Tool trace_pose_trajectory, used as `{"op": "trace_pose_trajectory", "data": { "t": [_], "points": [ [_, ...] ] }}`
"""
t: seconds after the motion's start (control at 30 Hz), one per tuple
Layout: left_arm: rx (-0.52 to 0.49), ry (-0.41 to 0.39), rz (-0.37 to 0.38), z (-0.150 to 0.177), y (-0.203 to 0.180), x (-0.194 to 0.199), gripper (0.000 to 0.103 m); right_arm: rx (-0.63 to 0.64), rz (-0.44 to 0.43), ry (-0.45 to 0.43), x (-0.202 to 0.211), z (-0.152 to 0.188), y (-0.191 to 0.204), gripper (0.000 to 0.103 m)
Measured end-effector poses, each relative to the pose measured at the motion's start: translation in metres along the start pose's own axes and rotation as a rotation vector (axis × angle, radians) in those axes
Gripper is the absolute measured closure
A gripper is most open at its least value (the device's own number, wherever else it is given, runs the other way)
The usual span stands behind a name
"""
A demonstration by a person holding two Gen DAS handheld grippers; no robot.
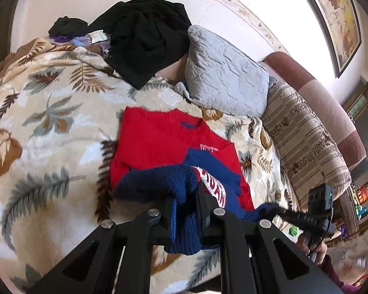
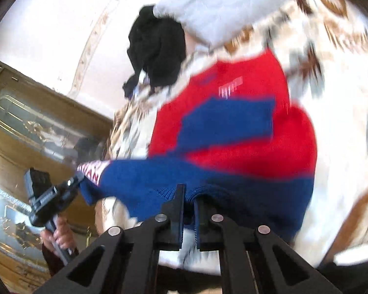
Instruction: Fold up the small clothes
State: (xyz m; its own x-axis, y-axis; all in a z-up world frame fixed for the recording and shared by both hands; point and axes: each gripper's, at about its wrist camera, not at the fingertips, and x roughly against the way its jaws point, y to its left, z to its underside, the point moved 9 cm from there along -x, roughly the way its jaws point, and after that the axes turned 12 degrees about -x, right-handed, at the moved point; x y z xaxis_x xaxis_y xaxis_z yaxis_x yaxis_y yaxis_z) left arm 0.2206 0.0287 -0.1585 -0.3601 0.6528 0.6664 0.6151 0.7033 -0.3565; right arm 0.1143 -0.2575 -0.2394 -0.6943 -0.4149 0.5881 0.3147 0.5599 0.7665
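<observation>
A small red and navy knitted sweater (image 1: 159, 142) lies on the leaf-patterned blanket (image 1: 49, 112), with a navy sleeve folded across its red body. My left gripper (image 1: 186, 196) is shut on the navy hem edge near a red-and-white patterned band (image 1: 214, 186). My right gripper (image 2: 189, 196) is shut on the navy hem (image 2: 220, 178) at the other corner. Both hold the hem lifted above the blanket. The left gripper also shows in the right wrist view (image 2: 76, 180), and the right gripper in the left wrist view (image 1: 282, 212). The right wrist view is blurred.
A grey quilted pillow (image 1: 225, 76) and a heap of black clothes (image 1: 144, 36) lie at the far side of the bed. A striped cushion (image 1: 304, 144) and a maroon headboard (image 1: 331, 112) run along the right. A wooden cabinet (image 2: 36, 112) stands beyond the bed.
</observation>
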Motion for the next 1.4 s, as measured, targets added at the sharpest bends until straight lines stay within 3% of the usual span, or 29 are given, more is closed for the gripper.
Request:
{"op": "trace_pose_trajectory", "data": {
  "t": [0.2, 0.37, 0.57, 0.67, 0.73, 0.77, 0.8, 0.83, 0.87, 0.9, 0.93, 1.07, 1.17, 1.23, 1.3, 1.37, 1.4],
  "points": [
    [0.046, 0.027, 0.018, -0.053, 0.022, -0.048, 0.090, -0.008, -0.006, -0.120, -0.018, -0.100, 0.018, 0.096],
    [0.121, 0.075, -0.003, -0.085, 0.060, -0.113, 0.090, -0.065, -0.005, -0.203, -0.041, -0.189, 0.005, 0.096],
    [0.275, 0.133, -0.023, -0.088, 0.121, -0.189, 0.085, -0.187, 0.060, -0.271, -0.088, -0.256, -0.058, 0.096],
    [0.337, 0.083, -0.074, -0.081, 0.149, -0.199, 0.083, -0.320, 0.086, -0.256, -0.102, -0.269, -0.103, 0.092],
    [0.402, 0.016, -0.056, -0.079, 0.163, -0.193, 0.062, -0.366, 0.096, -0.281, -0.097, -0.273, -0.119, 0.091],
    [0.436, -0.017, -0.056, -0.077, 0.168, -0.187, 0.058, -0.381, 0.094, -0.281, -0.094, -0.273, -0.124, 0.089],
    [0.463, -0.046, -0.065, -0.075, 0.172, -0.179, 0.055, -0.386, 0.086, -0.268, -0.093, -0.271, -0.125, 0.081],
    [0.477, -0.071, -0.081, -0.073, 0.174, -0.169, 0.055, -0.386, 0.080, -0.266, -0.091, -0.269, -0.123, 0.066],
    [0.470, -0.080, -0.087, -0.073, 0.171, -0.164, 0.055, -0.371, 0.078, -0.262, -0.088, -0.264, -0.117, 0.059],
    [0.452, -0.083, -0.091, -0.072, 0.164, -0.158, 0.054, -0.350, 0.076, -0.269, -0.085, -0.260, -0.110, 0.034],
    [0.432, -0.077, -0.097, -0.068, 0.155, -0.152, 0.053, -0.316, 0.077, -0.287, -0.079, -0.256, -0.099, 0.029],
    [0.345, -0.064, -0.119, -0.048, 0.113, -0.139, 0.048, -0.151, 0.095, -0.252, -0.075, -0.225, -0.057, 0.029],
    [0.220, -0.003, -0.190, -0.028, 0.084, -0.143, 0.048, -0.042, 0.127, -0.206, -0.079, -0.191, -0.038, 0.029],
    [0.143, 0.044, -0.239, -0.015, 0.074, -0.147, 0.047, -0.008, 0.171, -0.167, -0.081, -0.167, -0.042, 0.031],
    [0.092, 0.118, -0.339, 0.000, 0.081, -0.156, 0.046, -0.028, 0.249, -0.091, -0.090, -0.146, -0.063, 0.032],
    [0.119, 0.231, -0.442, 0.024, 0.103, -0.161, 0.046, -0.106, 0.330, -0.037, -0.097, -0.135, -0.095, 0.044],
    [0.163, 0.257, -0.441, 0.033, 0.113, -0.162, 0.044, -0.127, 0.339, -0.042, -0.093, -0.135, -0.101, 0.061]
  ]
}}
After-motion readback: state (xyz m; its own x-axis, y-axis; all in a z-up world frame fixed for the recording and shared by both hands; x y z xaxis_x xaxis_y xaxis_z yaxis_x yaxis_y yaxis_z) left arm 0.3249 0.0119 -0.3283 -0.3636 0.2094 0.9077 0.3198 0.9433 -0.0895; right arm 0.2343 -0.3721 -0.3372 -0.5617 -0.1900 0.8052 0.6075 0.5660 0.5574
